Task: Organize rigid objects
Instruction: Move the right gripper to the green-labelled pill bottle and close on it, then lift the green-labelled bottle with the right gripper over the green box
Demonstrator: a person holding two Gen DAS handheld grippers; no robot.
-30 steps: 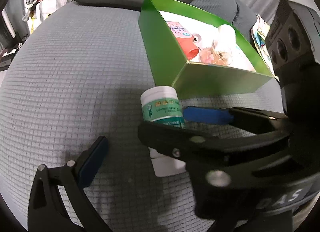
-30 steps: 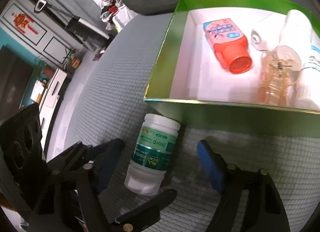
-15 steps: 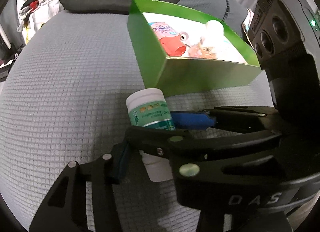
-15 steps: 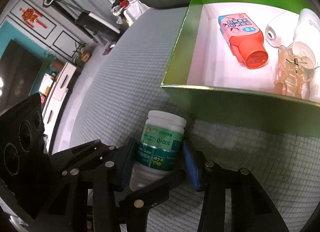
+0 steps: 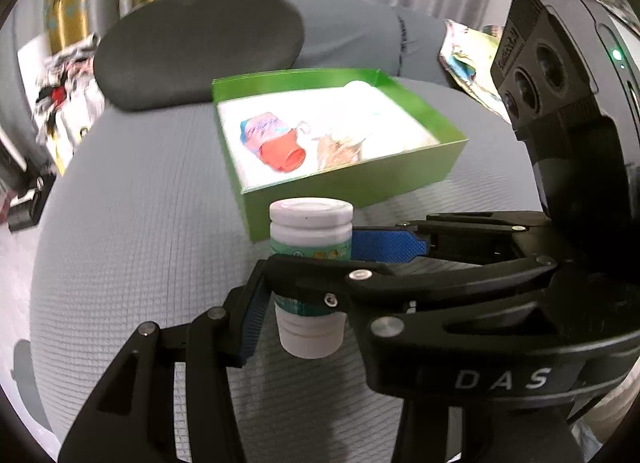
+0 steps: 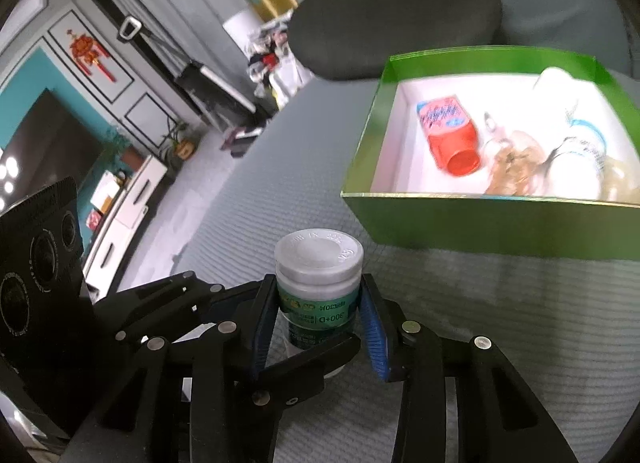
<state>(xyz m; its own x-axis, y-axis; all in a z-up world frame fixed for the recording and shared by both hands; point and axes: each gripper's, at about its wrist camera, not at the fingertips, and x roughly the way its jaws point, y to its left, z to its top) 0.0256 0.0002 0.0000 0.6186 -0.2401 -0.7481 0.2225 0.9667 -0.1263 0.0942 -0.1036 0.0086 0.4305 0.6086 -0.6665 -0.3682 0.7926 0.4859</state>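
A white pill bottle (image 5: 310,219) with a green label hangs upright just above the grey seat (image 5: 140,203). Both grippers clamp it. My left gripper (image 5: 308,315) grips its lower half, one blue pad (image 5: 252,323) on its left side. My right gripper (image 6: 318,323) has a blue pad on each side of the label, and its jaws are still closing on the bottle (image 6: 320,263). Beyond it stands the green box (image 5: 360,191), which holds a pink bottle with a red cap (image 5: 276,143), a clear hair clip (image 5: 340,145) and a white bottle (image 5: 360,87).
A dark oval cushion (image 5: 200,47) lies behind the box. Printed papers (image 5: 468,59) sit at the far right. Clothes (image 5: 64,75) are piled off the seat's left edge. A room with a television (image 6: 48,143) and low cabinets lies below to the left.
Both grippers have closed on the bottle, which lay tilted on the seat. It has been stood upright and lifted off the fabric, and both views have risen and tilted toward the box.
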